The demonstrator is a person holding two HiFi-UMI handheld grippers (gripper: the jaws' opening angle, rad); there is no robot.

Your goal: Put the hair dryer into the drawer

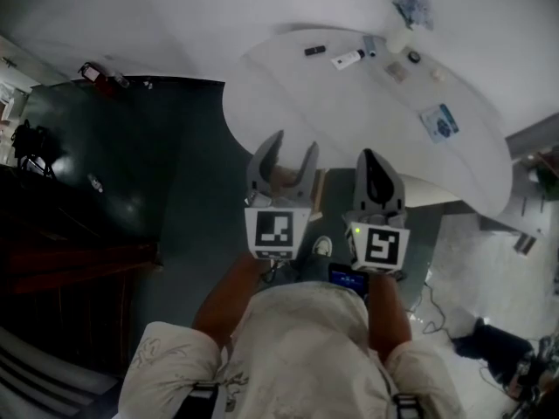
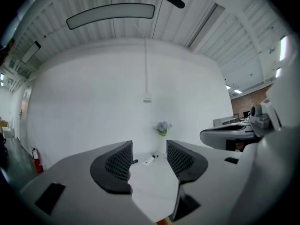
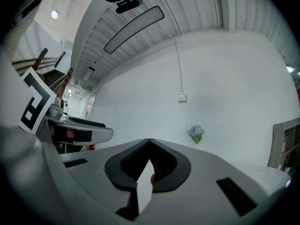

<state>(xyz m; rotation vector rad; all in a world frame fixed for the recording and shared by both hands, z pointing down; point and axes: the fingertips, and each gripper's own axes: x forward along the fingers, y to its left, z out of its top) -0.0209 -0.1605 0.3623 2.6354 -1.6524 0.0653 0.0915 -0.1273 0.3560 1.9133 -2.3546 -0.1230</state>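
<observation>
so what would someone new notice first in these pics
The two grippers, held up side by side at the centre of the head view: the left gripper has its jaws wide apart with nothing between them, the right gripper has its jaws shut. Beyond them lies a curved white table scattered with small items, with a bunch of flowers at its far edge.

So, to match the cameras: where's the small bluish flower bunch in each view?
Head view: small bluish flower bunch top right.
Left gripper view: flower bunch near centre.
Right gripper view: flower bunch right of centre.
Shared landmark: plain white wall behind it.
</observation>
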